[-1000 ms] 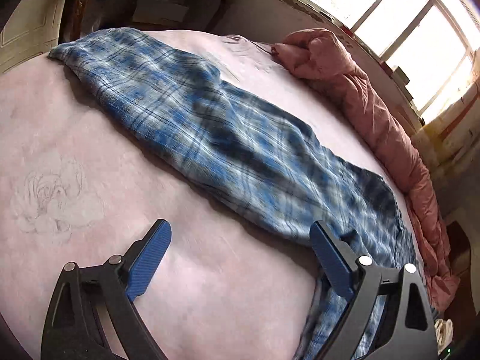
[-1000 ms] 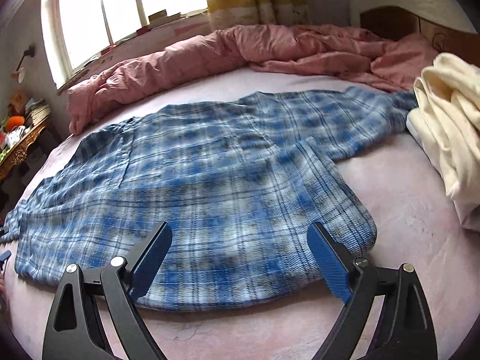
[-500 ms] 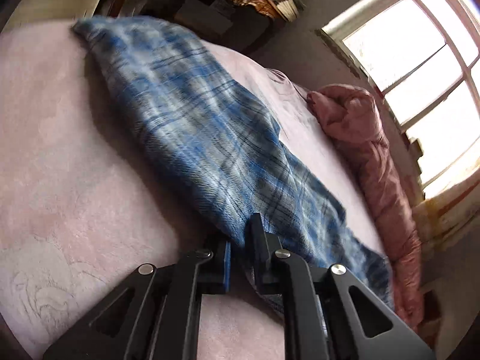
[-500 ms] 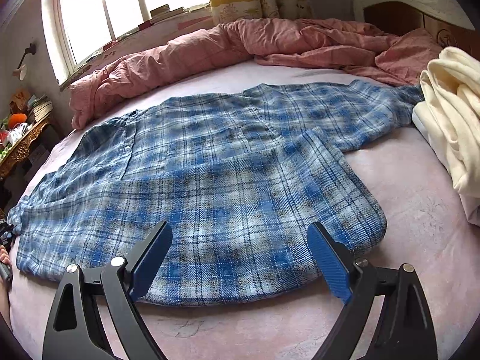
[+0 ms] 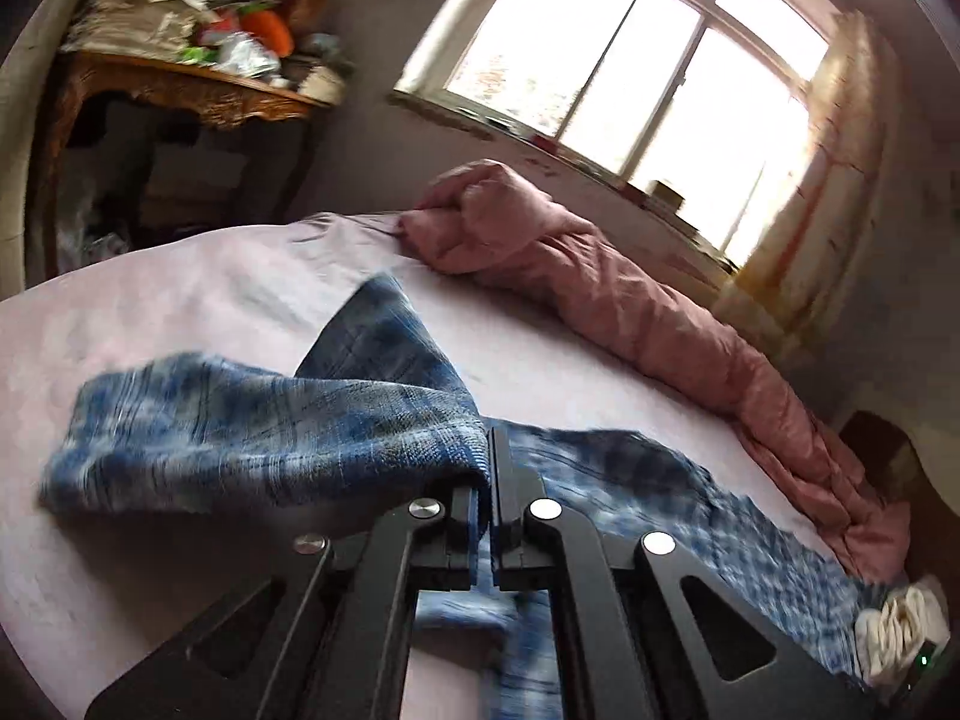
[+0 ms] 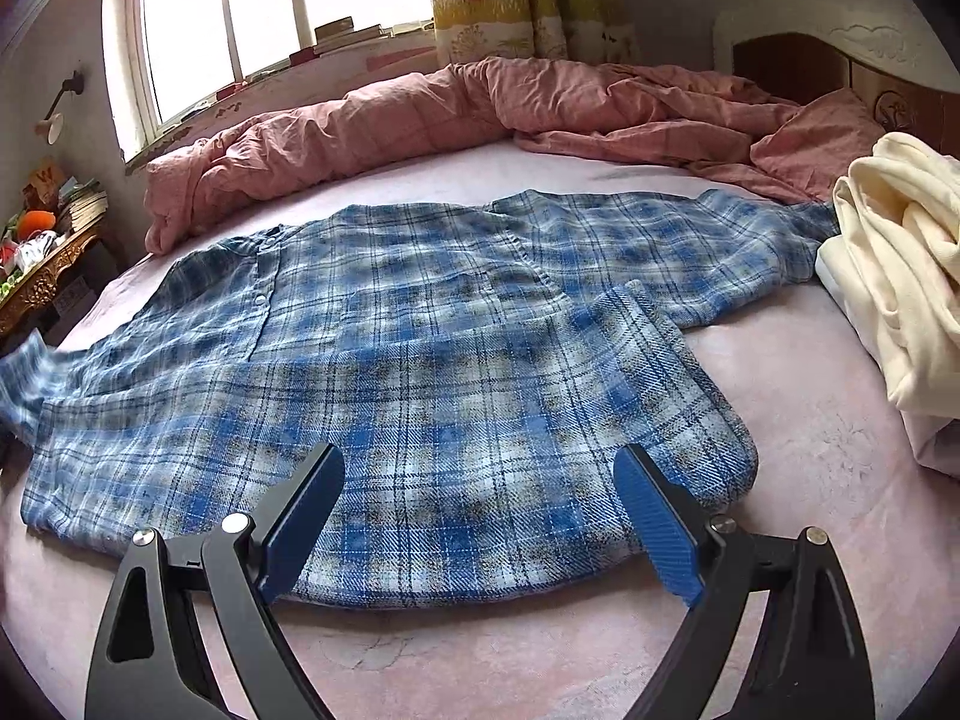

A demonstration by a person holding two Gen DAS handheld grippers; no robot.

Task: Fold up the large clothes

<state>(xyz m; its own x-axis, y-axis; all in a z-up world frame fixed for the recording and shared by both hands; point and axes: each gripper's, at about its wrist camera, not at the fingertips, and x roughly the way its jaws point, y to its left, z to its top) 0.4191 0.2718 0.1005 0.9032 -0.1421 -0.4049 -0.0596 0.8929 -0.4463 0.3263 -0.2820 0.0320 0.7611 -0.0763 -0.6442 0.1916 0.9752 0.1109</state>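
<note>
The blue plaid shirt (image 6: 420, 372) lies spread flat across the middle of the bed (image 6: 810, 510), its long axis running sleeve to sleeve, parallel to the near edge. The left gripper (image 5: 487, 480) has just closed and pinches the left sleeve (image 5: 270, 420), lifted off the bed. The right gripper (image 6: 480, 516) hovers wide open over the hem, holding nothing. The fold likely goes toward the shirt's middle.

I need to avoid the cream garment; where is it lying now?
In the right wrist view, the cream garment lies bunched at the bed's right edge, touching the plaid shirt's sleeve end.
</note>
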